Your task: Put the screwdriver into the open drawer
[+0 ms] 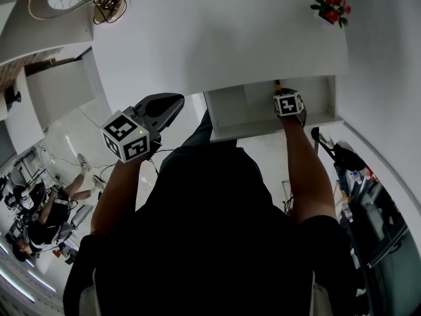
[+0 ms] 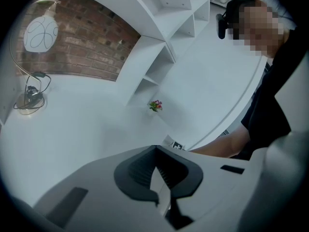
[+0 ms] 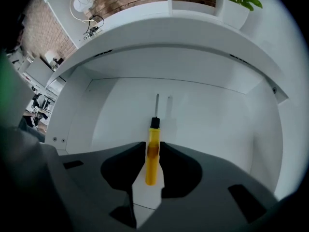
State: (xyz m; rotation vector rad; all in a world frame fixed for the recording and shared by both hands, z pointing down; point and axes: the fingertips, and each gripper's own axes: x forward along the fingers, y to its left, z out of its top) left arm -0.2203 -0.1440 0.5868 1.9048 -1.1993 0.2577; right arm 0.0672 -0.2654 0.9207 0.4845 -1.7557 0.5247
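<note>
A screwdriver (image 3: pixel 152 153) with a yellow handle and a thin metal shaft points forward. My right gripper (image 3: pixel 153 151) is shut on its handle. It hangs inside the open white drawer (image 3: pixel 217 120), a little above the drawer floor. In the head view the right gripper (image 1: pixel 288 101) sits inside the drawer (image 1: pixel 263 129) under the desk edge, and a bit of the yellow screwdriver (image 1: pixel 277 87) shows beyond it. My left gripper (image 1: pixel 172 104) hovers at the desk's front edge, left of the drawer. Its jaws are together with nothing between them (image 2: pixel 155 151).
The white curved desk (image 1: pixel 217 31) carries a potted flower (image 1: pixel 331 8) at the far right and a lamp with a coiled cable (image 1: pixel 108 2) at the far left. White shelves (image 2: pixel 164 47) and a brick wall stand behind the desk. The person's body fills the lower head view.
</note>
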